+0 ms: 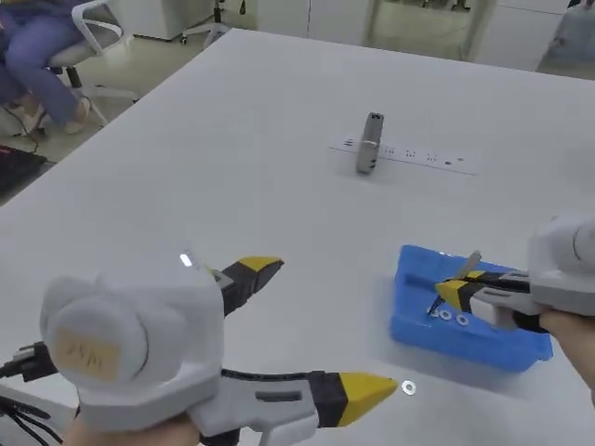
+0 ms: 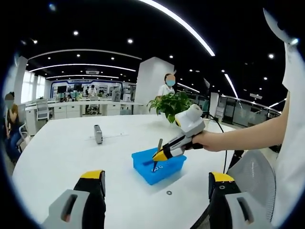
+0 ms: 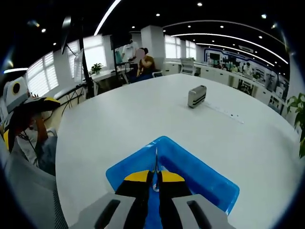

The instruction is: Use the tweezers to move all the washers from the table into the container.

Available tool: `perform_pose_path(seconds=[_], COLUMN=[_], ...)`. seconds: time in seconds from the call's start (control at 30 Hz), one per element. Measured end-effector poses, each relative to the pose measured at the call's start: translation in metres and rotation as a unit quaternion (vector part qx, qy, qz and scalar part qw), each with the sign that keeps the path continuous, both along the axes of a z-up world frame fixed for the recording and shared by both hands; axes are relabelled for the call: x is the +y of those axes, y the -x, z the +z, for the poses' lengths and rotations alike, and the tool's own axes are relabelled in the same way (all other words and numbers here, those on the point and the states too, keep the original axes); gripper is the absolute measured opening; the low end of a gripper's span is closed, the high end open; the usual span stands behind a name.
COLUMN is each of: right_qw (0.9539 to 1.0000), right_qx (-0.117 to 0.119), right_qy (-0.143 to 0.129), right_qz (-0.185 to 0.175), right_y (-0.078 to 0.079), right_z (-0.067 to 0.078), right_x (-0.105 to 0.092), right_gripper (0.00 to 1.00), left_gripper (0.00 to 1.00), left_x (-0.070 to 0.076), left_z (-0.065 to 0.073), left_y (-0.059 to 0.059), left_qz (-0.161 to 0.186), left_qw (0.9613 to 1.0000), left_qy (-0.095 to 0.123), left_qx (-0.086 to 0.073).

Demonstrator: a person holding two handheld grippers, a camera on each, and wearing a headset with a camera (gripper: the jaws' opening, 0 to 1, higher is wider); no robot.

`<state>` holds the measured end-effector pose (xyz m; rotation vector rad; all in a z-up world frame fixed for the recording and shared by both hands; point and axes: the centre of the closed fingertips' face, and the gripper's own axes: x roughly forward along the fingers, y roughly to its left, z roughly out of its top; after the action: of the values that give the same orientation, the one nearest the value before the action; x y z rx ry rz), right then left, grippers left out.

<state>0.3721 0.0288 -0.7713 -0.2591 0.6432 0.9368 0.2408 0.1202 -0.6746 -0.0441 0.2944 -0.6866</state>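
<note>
Closest to us, our left tool (image 1: pixel 330 325) gapes wide and holds nothing, with a loose washer (image 1: pixel 409 387) on the tabletop (image 1: pixel 232 167) just beside one jaw tip. Our right tool (image 3: pixel 156 176) is clamped on the tweezers (image 3: pixel 156 164), which point down into the blue container (image 1: pixel 414 279), where other washers (image 1: pixel 454 318) lie. Farther off stands a grey block (image 1: pixel 371 142).

The right gripper (image 1: pixel 453 294) is hiding part of the container (image 1: pixel 415 327), and the tips of the tweezers (image 1: pixel 472 259) are blurring beyond reading.
</note>
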Motion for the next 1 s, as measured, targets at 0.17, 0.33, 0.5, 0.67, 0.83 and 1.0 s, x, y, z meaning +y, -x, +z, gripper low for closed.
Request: perform_pose_path(seconds=[0.17, 0.33, 0.5, 0.67, 0.83, 1.0], right_qw=[0.9999, 0.9989, 0.9954, 0.9925, 0.9938, 0.9948], right_qx=[-0.01, -0.031, -0.03, -0.005, 0.016, 0.032], right_qy=[-0.006, -0.035, -0.083, -0.089, -0.057, -0.031], right_qz=[0.007, 0.003, 0.036, 0.083, 0.094, 0.092], right_y=[0.0, 0.003, 0.031, 0.074, 0.089, 0.092], right_z=[0.002, 0.024, 0.053, 0.052, 0.021, 0.002], right_x=[0.0, 0.002, 0.014, 0.026, 0.024, 0.02], right_gripper=[0.03, 0.03, 0.03, 0.03, 0.03, 0.03], left_gripper=[0.91, 0.91, 0.91, 0.91, 0.91, 0.91], left_x=[-0.006, -0.009, -0.009, -0.007, -0.007, -0.005], left_z=[-0.007, -0.008, -0.009, -0.014, -0.015, -0.016], left_y=[-0.001, -0.001, 0.002, 0.005, 0.009, 0.008], left_qz=[0.001, 0.002, 0.007, 0.005, -0.003, -0.003], left_qw=[1.0, 0.9999, 0.9998, 0.9997, 0.9997, 0.9997], left_qy=[0.003, 0.008, 0.013, 0.01, 0.006, 0.008], left_qx=[0.008, 0.01, 0.011, 0.02, 0.022, 0.023])
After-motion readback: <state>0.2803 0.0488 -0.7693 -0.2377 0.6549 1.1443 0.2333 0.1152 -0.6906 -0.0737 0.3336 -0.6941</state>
